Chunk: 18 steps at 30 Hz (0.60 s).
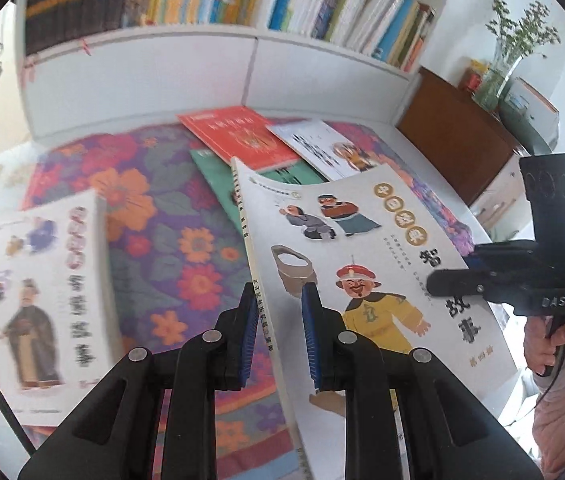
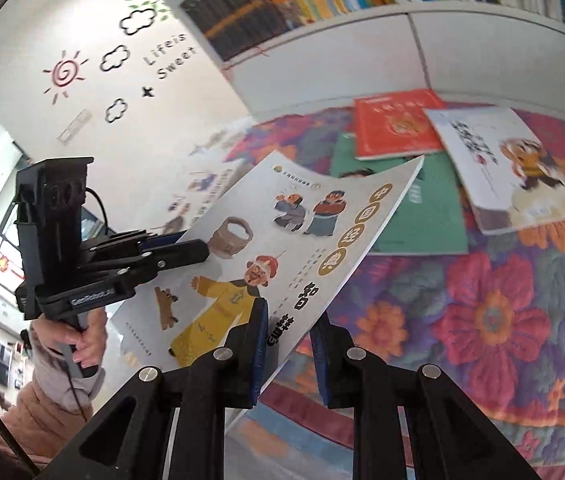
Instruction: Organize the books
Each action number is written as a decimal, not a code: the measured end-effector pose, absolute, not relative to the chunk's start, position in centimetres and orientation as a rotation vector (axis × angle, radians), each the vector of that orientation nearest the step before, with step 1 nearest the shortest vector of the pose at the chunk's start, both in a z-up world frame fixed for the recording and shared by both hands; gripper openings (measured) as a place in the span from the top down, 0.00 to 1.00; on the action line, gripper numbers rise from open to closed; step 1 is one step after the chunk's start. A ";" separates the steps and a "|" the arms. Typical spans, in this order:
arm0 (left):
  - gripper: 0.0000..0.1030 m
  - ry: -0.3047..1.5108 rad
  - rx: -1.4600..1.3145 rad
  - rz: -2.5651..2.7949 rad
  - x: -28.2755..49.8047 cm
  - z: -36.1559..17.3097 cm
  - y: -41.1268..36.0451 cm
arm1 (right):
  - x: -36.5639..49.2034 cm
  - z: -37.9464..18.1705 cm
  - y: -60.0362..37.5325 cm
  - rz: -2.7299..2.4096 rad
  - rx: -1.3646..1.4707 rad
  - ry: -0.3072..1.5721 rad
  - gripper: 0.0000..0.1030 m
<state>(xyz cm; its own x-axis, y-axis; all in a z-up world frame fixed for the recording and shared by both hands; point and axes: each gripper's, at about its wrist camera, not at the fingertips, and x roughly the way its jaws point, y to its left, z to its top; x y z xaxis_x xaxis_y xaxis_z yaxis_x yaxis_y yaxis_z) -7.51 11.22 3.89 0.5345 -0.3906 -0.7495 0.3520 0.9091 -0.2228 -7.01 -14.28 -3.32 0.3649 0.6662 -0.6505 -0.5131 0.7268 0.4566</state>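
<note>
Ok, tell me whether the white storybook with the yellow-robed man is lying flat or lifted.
Lifted. The white storybook hangs tilted above the floral cloth, with the left gripper and right gripper each shut on an edge.

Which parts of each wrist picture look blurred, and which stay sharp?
Left wrist view: the white book at left is smeared, while the held book stays sharp. Right wrist view: the held book is crisp; the far white book is blurred.

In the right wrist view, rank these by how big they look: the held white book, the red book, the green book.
1. Held white book: largest, though it is raised nearer the camera, which inflates it.
2. Green book: partly covered by other books, so its rank over the red one is unsure.
3. Red book: smallest showing.
</note>
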 end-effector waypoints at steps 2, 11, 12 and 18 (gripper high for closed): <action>0.83 0.892 -0.048 -0.418 -7.7 4.5 12.5 | -7.2 -2.7 -13.4 0.780 0.176 0.916 0.81; 0.83 0.819 -0.080 -0.321 -8.6 6.7 18.1 | -6.3 0.0 -7.2 0.846 0.102 0.876 0.81; 0.83 0.812 -0.084 -0.306 -8.6 6.9 19.1 | -6.1 0.2 -6.3 0.856 0.096 0.875 0.81; 0.83 0.797 -0.139 -0.248 -8.8 7.0 23.2 | -5.1 1.3 -1.7 0.887 0.057 0.849 0.81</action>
